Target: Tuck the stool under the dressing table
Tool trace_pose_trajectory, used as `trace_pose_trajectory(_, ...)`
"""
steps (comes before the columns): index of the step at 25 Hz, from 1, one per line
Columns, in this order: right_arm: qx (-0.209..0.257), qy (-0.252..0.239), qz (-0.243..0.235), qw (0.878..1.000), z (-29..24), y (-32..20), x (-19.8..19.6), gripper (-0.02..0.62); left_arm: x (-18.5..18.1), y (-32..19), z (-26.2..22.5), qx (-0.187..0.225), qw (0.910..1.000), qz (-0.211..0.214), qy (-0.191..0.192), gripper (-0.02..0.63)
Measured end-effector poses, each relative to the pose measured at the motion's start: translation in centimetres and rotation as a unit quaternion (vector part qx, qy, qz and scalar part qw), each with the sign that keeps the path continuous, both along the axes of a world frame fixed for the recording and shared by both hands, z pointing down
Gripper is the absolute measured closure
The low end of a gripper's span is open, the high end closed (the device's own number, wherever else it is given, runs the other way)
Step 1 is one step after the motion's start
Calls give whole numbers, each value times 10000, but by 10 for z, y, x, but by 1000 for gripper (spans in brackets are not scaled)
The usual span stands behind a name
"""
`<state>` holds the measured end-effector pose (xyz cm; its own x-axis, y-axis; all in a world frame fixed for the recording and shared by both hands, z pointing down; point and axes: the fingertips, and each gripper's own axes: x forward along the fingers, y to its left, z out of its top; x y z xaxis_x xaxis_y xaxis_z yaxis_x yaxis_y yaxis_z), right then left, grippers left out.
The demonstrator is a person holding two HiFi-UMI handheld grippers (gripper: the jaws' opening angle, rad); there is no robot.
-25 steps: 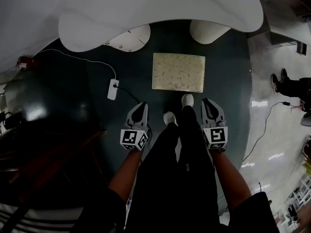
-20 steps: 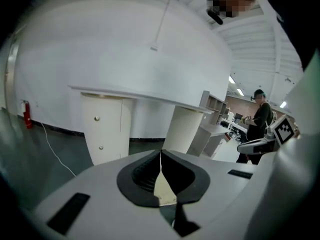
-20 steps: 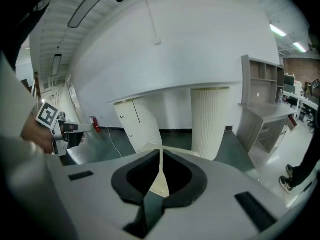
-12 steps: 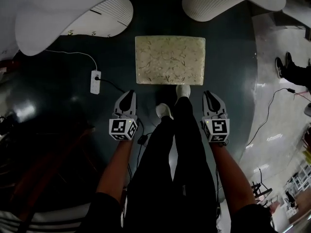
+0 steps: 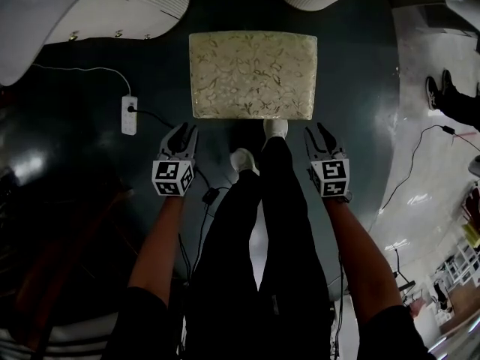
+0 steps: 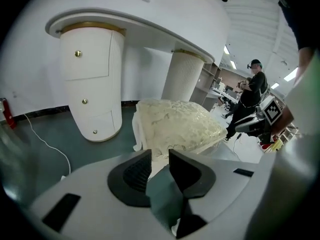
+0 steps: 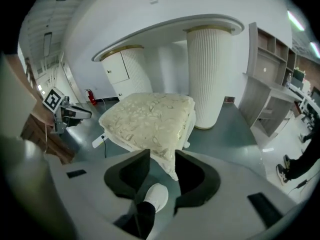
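- My left tongs [image 6: 160, 156] are spread, having just been opening, and they pinch nothing. Through the gap I see only the near corner of the stool [image 5: 251, 73] ahead.
- My right tongs [image 7: 162, 161] have also just been opening and stand apart with nothing gripped. The stool's other near corner shows in the gap above my shoe [image 7: 156, 196]. In this wide view I can't quite tell whether that corner is already between the jaws or just beyond them.
- From the head view, both tongs sit just short of the stool's near edge, one towards each corner, close but apparently not touching.
- The stool stands upright on the dark floor [image 5: 352, 88], out in the open in front of the dressing table [image 6: 150, 24]. Its far edge is near the table's front but not under it.
- The space it should go into lies beyond it, between the drawer pedestal [image 6: 92, 79] and the ribbed column [image 6: 182, 76]. The stool looks roughly lined up with that space.
- I judge the task barely begun. I am in position, but no hold is taken and the stool has not gone under.
- What is left is to set both tongs on the near side, then push the stool straight forward until the seat is beneath the top.
- A power strip [image 5: 129, 115] and its cable lie on the floor to my left, clear of the stool's path.
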<state>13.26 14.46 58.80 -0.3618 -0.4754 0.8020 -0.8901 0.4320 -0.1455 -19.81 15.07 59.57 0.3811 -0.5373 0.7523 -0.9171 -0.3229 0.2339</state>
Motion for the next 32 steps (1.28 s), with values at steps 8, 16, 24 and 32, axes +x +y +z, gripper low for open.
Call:
trace_pose_trajectory(8,-287,151,-141,9994,35,6,-6,425,7,-6,42,-213,9979,565,-222,451)
trace_pose_trajectory(16,-355,374,-230,9984,54,-3,-8,420,6,-7,60,-283,9989,338,-174,419)
trace_pose_trajectory(24,-297,541,-225,9978,56,-7,-5,419,11,-5,66,-429,9976,537,-74,411)
trace_pose_trajectory(32,-239,644,-409,9968,55,-12,-4,417,12,-7,66,-632,9978,178,-1,417)
